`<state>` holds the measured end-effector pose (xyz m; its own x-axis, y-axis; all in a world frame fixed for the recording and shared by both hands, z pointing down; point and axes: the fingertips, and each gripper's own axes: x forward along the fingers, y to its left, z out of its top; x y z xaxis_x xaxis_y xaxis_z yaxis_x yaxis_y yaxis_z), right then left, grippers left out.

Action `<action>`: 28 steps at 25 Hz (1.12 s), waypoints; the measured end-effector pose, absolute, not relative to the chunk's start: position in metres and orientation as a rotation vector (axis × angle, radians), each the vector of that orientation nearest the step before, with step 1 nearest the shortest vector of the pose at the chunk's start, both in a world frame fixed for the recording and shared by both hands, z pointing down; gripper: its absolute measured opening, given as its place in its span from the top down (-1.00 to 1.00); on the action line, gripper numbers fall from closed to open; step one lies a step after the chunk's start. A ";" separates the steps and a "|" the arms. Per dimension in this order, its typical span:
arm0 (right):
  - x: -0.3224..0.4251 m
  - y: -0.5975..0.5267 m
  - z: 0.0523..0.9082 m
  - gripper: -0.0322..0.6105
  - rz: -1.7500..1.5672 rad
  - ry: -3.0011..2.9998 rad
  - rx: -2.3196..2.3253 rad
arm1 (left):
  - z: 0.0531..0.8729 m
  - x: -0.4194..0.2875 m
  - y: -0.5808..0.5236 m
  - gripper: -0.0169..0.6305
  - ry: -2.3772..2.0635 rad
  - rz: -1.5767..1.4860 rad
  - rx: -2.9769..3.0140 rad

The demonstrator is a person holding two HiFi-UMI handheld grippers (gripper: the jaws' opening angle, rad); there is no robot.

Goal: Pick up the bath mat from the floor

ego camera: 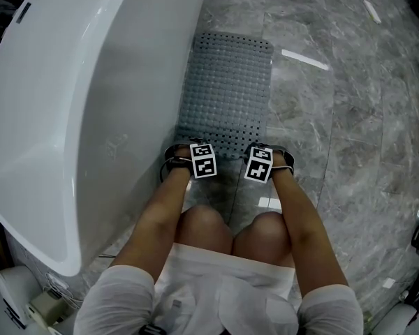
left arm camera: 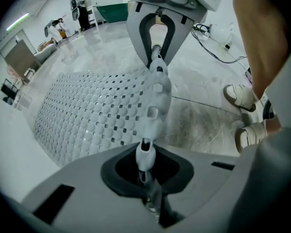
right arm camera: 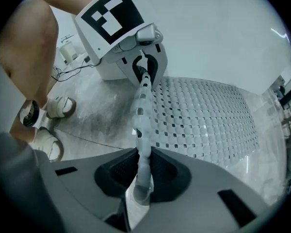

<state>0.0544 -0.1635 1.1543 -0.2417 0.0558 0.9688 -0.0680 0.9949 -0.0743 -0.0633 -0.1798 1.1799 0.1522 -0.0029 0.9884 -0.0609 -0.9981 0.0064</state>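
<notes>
- Your left gripper (ego camera: 184, 158) was clamped tight on the bath mat (ego camera: 227, 93), pinching its near edge at the 7 o'clock corner.
- Your right gripper (ego camera: 271, 160) pinched that same edge at 5 o'clock.
- The mat lay on the grey floor (ego camera: 349, 117), with the bathtub (ego camera: 70, 117) at its 9 o'clock.

Head view: taken from above the crouching person, facing steeply down at the floor (ego camera: 335, 117), with the bath mat (ego camera: 227, 89) beside the tub (ego camera: 70, 82) mid-frame. Left gripper view: mounted on the left gripper (ego camera: 201, 158), very near the mat's near edge, facing along it toward the right gripper (ego camera: 260, 160). Right gripper view: equally near, facing back the opposite way. All three views share that edge.
</notes>
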 end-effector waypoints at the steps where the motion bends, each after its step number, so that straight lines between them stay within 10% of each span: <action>1: 0.054 -0.163 1.153 0.67 0.117 -1.813 0.016 | 1.177 -0.064 -0.180 0.85 -0.064 2.025 2.352; 28: 0.080 -0.149 0.864 0.69 0.265 -1.830 0.014 | 0.884 -0.039 -0.161 0.87 0.016 2.002 2.235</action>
